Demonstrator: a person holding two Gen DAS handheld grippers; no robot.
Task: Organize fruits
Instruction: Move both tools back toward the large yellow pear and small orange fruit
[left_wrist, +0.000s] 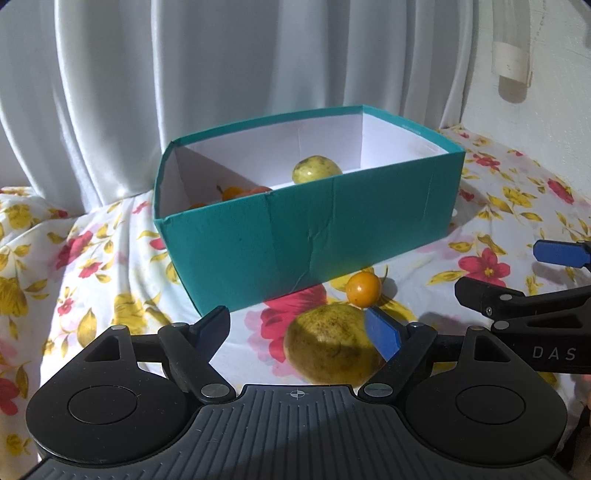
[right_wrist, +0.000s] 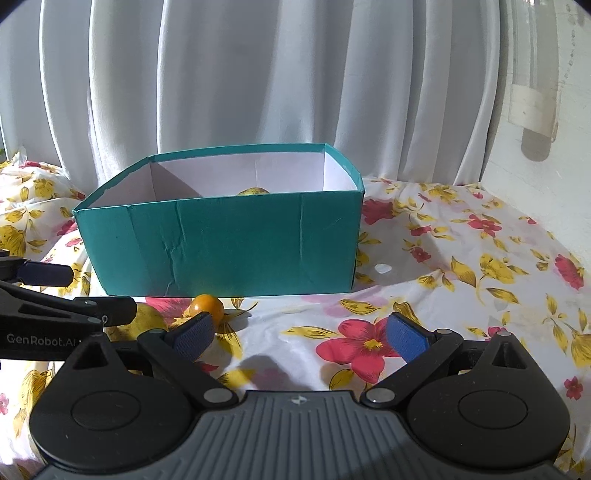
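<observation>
Between spread left gripper (left_wrist: 301, 328) fingers: yellow-green fruit (left_wrist: 328, 343), long axis crosswise (right gripper (right_wrist: 301, 334) spread too).

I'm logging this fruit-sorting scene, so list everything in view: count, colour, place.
box: 1, teal outside, white inside, divided, on the cloth.
large fruit in box: 1, yellow-green, right compartment.
small fruits in box: several, orange, left compartment.
large fruit outside: 1, yellow-green, before the box.
small fruit outside: 1, orange, before the box.
cloth: 1, white floral.
curtain: white, behind.
left hand-held gripper: open, by the large fruit outside.
right hand-held gripper: open, empty.
</observation>
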